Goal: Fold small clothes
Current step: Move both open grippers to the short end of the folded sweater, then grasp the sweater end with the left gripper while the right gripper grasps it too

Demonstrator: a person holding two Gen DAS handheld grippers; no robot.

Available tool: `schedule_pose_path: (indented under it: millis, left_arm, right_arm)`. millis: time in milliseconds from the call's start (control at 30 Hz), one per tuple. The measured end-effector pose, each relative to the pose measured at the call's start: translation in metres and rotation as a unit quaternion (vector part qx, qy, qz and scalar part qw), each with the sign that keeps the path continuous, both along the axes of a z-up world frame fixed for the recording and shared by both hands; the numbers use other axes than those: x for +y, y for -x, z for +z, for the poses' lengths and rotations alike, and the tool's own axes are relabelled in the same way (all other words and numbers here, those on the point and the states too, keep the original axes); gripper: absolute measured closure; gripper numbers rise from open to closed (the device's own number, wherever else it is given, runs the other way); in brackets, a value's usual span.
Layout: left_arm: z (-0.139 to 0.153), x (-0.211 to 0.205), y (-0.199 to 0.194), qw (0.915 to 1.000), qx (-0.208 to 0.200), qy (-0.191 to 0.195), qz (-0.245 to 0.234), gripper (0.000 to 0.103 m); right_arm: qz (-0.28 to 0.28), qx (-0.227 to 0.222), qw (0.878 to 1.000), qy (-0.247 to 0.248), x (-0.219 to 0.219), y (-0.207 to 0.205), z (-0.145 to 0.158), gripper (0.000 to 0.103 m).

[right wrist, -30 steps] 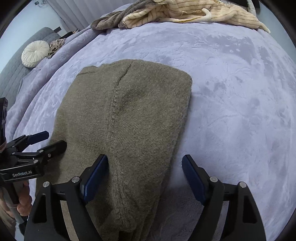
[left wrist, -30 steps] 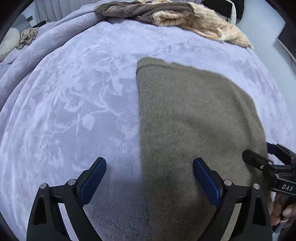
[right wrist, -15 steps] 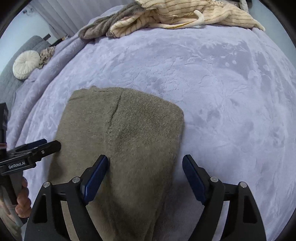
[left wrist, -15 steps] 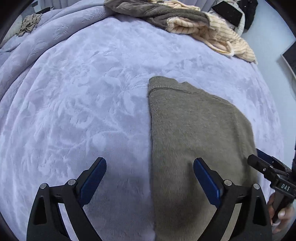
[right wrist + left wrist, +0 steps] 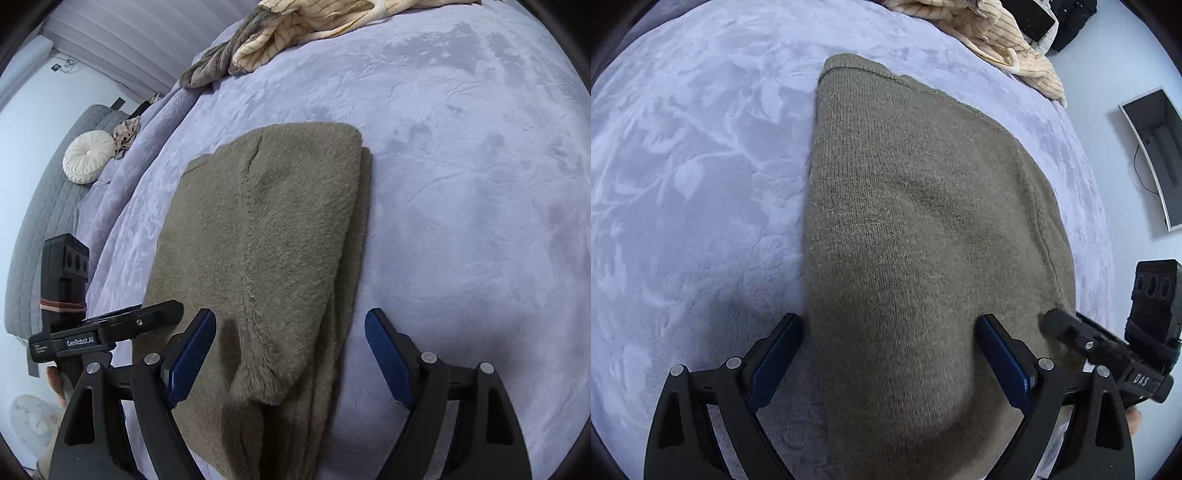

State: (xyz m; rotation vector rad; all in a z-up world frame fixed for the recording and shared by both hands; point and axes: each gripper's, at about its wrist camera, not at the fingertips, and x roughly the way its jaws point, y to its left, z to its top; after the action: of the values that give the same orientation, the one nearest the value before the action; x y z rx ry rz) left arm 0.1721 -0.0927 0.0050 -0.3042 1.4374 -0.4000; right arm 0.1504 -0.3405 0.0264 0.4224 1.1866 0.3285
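Note:
An olive-brown knit garment (image 5: 923,229) lies folded lengthwise on the lilac bedspread (image 5: 701,166); it also shows in the right wrist view (image 5: 273,240), with stacked layers along its right edge. My left gripper (image 5: 890,354) is open, its jaws straddling the garment's near left part. My right gripper (image 5: 291,350) is open over the garment's near right end. Each gripper shows in the other's view, the right one (image 5: 1108,350) beside the garment's right edge, the left one (image 5: 110,328) at its left edge.
A heap of cream striped and grey-brown clothes (image 5: 295,33) lies at the far edge of the bed, also in the left wrist view (image 5: 997,29). A round white cushion (image 5: 88,157) sits on a grey couch at left. A wall screen (image 5: 1156,155) is at right.
Both grippers have moved in closer and lower over the garment's near end. The garment now fills more of both views. Both stay open.

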Motion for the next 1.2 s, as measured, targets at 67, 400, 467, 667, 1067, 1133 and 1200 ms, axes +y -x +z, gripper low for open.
schedule_pose_path:
  millis: [67, 400, 467, 667, 1067, 1133, 1200]
  left_arm:
    - [-0.002, -0.005, -0.002, 1.0, -0.006, -0.005, -0.003, 0.02]
    - [0.028, -0.029, 0.0, 0.9952, -0.054, -0.064, -0.051, 0.053]
    - [0.034, -0.03, 0.004, 0.994, -0.062, -0.073, -0.054, 0.055]
    - [0.054, -0.025, 0.017, 0.9909, -0.083, -0.088, -0.059, 0.055]
    - [0.078, 0.007, 0.057, 0.9898, -0.09, -0.099, -0.049, 0.055]
    - [0.082, 0.015, 0.064, 0.9897, -0.087, -0.103, -0.048, 0.055]
    - [0.085, 0.023, 0.071, 0.9897, -0.085, -0.105, -0.047, 0.055]
  right_arm:
    - [0.019, 0.012, 1.0, 0.003, 0.014, -0.009, -0.013, 0.029]
    - [0.035, -0.003, 0.999, 0.026, 0.032, -0.018, -0.001, 0.064]
    - [0.037, -0.011, 0.998, 0.041, 0.037, -0.015, 0.008, 0.066]
    - [0.038, -0.03, 0.997, 0.066, 0.047, -0.004, 0.027, 0.067]
    - [0.058, -0.051, 0.993, 0.085, 0.082, 0.032, 0.049, 0.067]
    - [0.063, -0.055, 0.992, 0.089, 0.091, 0.039, 0.052, 0.067]
    - [0.067, -0.058, 0.992, 0.092, 0.099, 0.045, 0.054, 0.067]
